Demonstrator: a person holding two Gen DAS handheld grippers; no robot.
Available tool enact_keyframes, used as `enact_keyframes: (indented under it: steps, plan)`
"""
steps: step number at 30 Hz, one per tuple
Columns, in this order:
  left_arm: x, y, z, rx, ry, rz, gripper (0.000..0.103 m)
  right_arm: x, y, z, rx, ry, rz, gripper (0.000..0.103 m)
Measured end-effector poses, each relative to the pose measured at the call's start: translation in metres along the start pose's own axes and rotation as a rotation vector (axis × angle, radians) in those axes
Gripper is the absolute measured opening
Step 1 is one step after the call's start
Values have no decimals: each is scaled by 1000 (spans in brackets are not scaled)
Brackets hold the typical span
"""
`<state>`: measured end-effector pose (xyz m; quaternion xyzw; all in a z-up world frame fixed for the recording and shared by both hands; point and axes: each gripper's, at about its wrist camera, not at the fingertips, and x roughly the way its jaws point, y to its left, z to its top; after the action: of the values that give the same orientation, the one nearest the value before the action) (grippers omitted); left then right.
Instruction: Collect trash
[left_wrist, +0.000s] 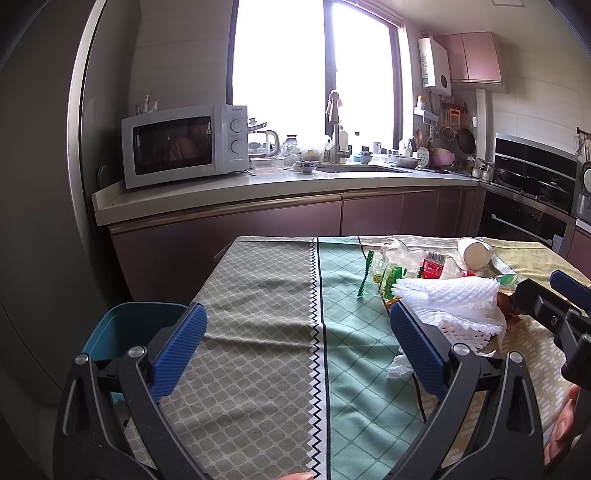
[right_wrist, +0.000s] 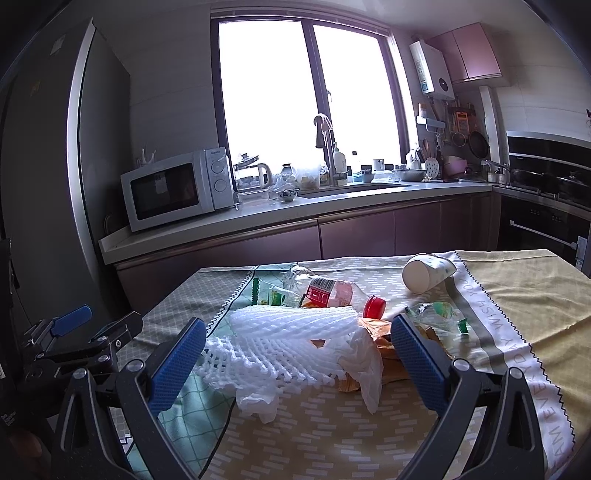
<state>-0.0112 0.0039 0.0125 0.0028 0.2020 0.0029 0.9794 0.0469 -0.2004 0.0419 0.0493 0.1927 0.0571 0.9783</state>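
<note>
Black tongs – ribbed blue pads, silver screws.

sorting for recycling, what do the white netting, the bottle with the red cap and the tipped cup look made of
White netting: soft foam mesh, matte, stretchy open cells. Bottle: clear glossy plastic, crushed, with a red label; its red cap looks like hard plastic. Tipped cup: probably paper, matte white, though coated plastic is possible.
</note>
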Motion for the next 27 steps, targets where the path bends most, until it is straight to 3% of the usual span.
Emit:
enact_keyframes:
  steps: [27]
  plan:
    - [-3,-1,1,-2,-1,-5,98,-3,-5,1,8,-4,-7,97]
